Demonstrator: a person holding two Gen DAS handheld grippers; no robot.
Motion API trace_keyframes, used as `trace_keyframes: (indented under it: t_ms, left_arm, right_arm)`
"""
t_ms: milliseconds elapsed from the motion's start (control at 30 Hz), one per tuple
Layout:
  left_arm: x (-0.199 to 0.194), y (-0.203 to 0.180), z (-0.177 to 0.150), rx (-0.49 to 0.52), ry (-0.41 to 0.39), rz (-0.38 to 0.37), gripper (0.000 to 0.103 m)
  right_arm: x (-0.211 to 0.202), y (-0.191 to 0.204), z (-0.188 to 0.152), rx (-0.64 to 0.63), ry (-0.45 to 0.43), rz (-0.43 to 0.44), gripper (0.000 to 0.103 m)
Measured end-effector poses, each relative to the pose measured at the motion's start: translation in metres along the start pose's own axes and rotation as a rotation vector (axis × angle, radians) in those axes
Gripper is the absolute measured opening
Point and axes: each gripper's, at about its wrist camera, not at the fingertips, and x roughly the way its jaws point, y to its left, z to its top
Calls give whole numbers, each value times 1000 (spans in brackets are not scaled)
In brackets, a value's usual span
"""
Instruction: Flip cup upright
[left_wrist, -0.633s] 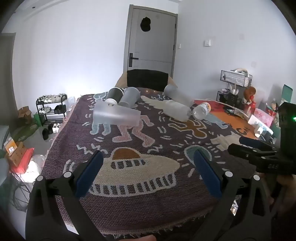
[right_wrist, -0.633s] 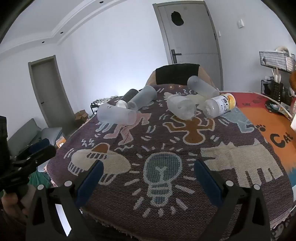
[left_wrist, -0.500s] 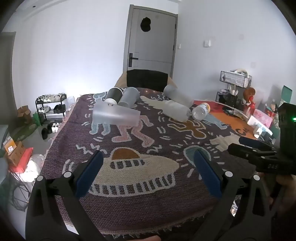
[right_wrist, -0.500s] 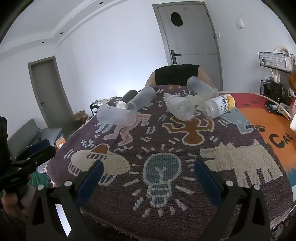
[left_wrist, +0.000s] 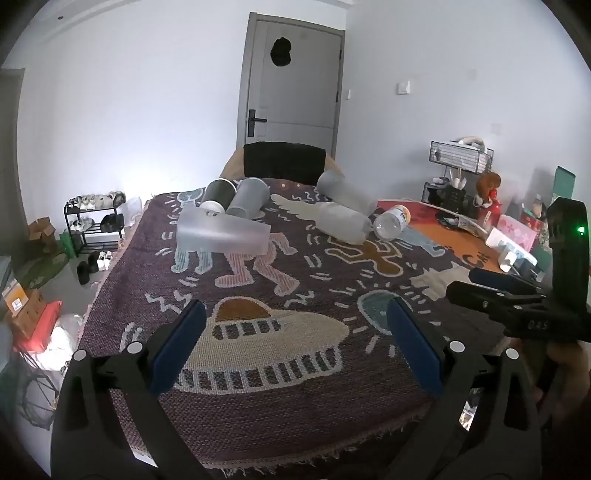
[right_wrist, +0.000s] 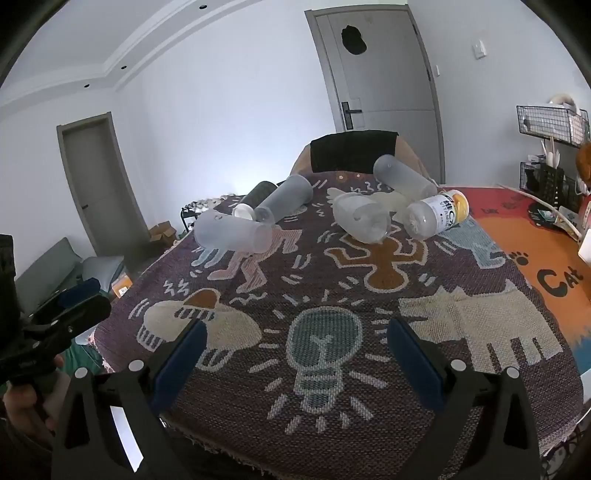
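Several cups lie on their sides at the far end of a patterned purple cloth (left_wrist: 280, 369). The nearest is a frosted cup (left_wrist: 221, 235), also in the right wrist view (right_wrist: 232, 233). Behind it lie a dark cup (left_wrist: 218, 194) and a grey cup (left_wrist: 247, 197). To the right lie two more frosted cups (left_wrist: 343, 222) (left_wrist: 343, 192) and a labelled clear bottle (left_wrist: 391, 222). My left gripper (left_wrist: 293, 321) is open and empty, above the cloth's near end. My right gripper (right_wrist: 293, 332) is open and empty, also above the near end.
The cloth's fringed front edge (left_wrist: 295, 458) is close below the left gripper. An orange mat (right_wrist: 546, 258) with desk clutter lies to the right. A black chair back (left_wrist: 284, 163) stands behind the table. A shoe rack (left_wrist: 92, 221) and boxes are on the floor at left.
Both grippers have drifted very slightly; the cups have not moved and both stay open.
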Motion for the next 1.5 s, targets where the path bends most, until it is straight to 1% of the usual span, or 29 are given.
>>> trace_keyframes:
  t_ms: [500,900,1500]
  left_arm:
    - [-4,3,2,-8,-10,-3,97]
    - [-6,3,1,-6,-18,-5,97]
    - [-7,3,3,-6,-15,-6,97]
  right_arm:
    - [1,-1,0,-5,-5,-2,96]
    - [-5,3,4,-11,-14,-8,96]
    - [-7,2,5,-12,-17,-9,96]
